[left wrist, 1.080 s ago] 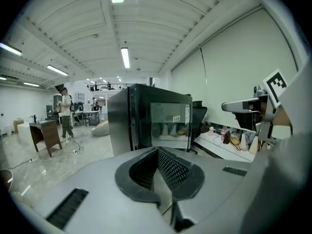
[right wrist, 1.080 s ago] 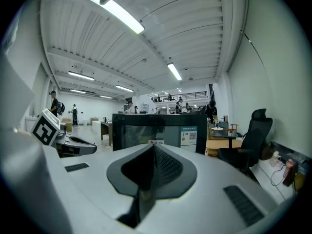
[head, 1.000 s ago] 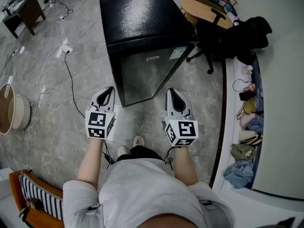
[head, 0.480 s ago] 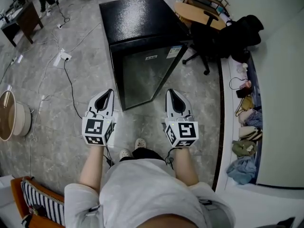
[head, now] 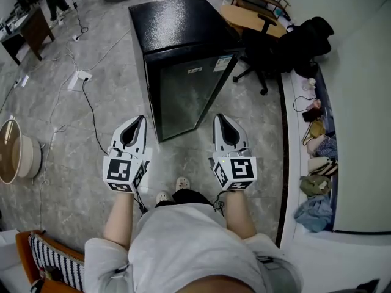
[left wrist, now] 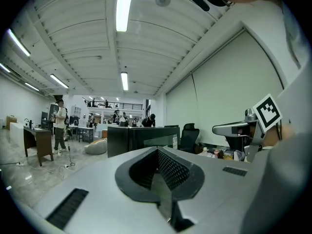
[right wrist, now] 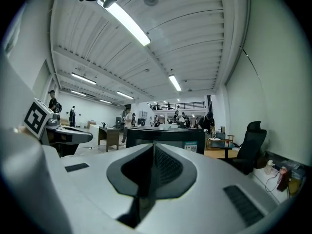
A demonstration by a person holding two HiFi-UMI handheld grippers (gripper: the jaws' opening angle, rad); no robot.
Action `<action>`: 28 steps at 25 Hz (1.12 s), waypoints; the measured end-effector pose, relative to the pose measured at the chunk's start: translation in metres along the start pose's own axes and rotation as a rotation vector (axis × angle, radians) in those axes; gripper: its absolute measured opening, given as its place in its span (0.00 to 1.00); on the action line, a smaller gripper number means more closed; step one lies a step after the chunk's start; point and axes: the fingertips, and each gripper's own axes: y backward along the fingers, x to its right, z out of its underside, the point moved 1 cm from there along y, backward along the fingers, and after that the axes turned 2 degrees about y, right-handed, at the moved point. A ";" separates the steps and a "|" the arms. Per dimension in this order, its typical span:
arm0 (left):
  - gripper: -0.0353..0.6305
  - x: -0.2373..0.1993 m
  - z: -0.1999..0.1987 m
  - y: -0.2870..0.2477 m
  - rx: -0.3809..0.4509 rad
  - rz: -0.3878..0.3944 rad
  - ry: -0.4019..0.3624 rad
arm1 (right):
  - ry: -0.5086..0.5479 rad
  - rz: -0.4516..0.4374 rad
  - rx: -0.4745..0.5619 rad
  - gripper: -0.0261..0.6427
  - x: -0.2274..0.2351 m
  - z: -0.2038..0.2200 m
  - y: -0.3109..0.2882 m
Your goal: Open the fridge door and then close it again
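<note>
A small black fridge (head: 183, 47) stands on the floor ahead of me, its dark glass-fronted door (head: 186, 96) closed. Both grippers are held level in front of my body, short of the door and apart from it. The left gripper (head: 140, 120) is shut with nothing in it and points at the fridge's left front corner. My right gripper (head: 219, 118) is also shut and empty, aimed at the door's right side. In the left gripper view the fridge (left wrist: 141, 138) shows beyond the closed left gripper (left wrist: 157, 150). In the right gripper view the fridge (right wrist: 165, 136) sits behind the closed right gripper (right wrist: 152, 146).
A black office chair (head: 275, 47) draped with dark clothing and a wooden desk (head: 247, 14) stand right of the fridge. Cables and a power strip (head: 79, 77) lie on the floor at left. A round beige tub (head: 15, 154) sits far left. Bags and clothes line the right ledge (head: 317, 163).
Both grippers have lifted a little and edged toward the fridge, still shut. The head view has shifted slightly, showing more of the room beyond the fridge. The door is still closed.
</note>
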 end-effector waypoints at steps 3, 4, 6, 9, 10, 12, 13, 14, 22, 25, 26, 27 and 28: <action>0.07 0.004 -0.004 0.008 0.020 0.007 0.007 | 0.000 0.000 0.010 0.08 -0.003 -0.004 0.007; 0.07 0.005 -0.006 0.011 0.025 0.006 0.004 | 0.001 -0.002 0.013 0.08 -0.004 -0.005 0.010; 0.07 0.006 -0.008 0.016 0.032 0.011 -0.005 | 0.002 -0.007 0.021 0.08 -0.008 -0.008 0.014; 0.07 0.007 -0.011 0.023 0.039 0.015 -0.007 | 0.004 -0.009 0.032 0.08 -0.013 -0.012 0.019; 0.07 0.007 -0.012 0.026 0.041 0.016 -0.006 | 0.005 -0.010 0.035 0.08 -0.015 -0.013 0.021; 0.07 0.008 -0.013 0.030 0.047 0.020 -0.006 | 0.006 -0.012 0.040 0.08 -0.018 -0.014 0.024; 0.07 0.009 -0.013 0.031 0.051 0.023 -0.005 | 0.007 -0.012 0.042 0.08 -0.020 -0.015 0.025; 0.07 0.009 -0.014 0.032 0.056 0.026 -0.003 | 0.008 -0.012 0.042 0.08 -0.021 -0.015 0.026; 0.08 0.016 -0.015 0.037 0.065 0.056 0.006 | 0.012 0.004 0.052 0.08 -0.022 -0.021 0.038; 0.07 0.017 -0.019 0.037 0.069 0.059 0.009 | 0.014 0.009 0.055 0.08 -0.022 -0.024 0.041; 0.08 0.018 -0.020 0.037 0.070 0.060 0.009 | 0.014 0.010 0.056 0.08 -0.022 -0.024 0.042; 0.08 0.019 -0.019 0.037 0.070 0.063 0.009 | 0.014 0.011 0.057 0.08 -0.022 -0.025 0.044; 0.08 0.020 -0.019 0.037 0.069 0.065 0.009 | 0.015 0.012 0.058 0.08 -0.022 -0.025 0.045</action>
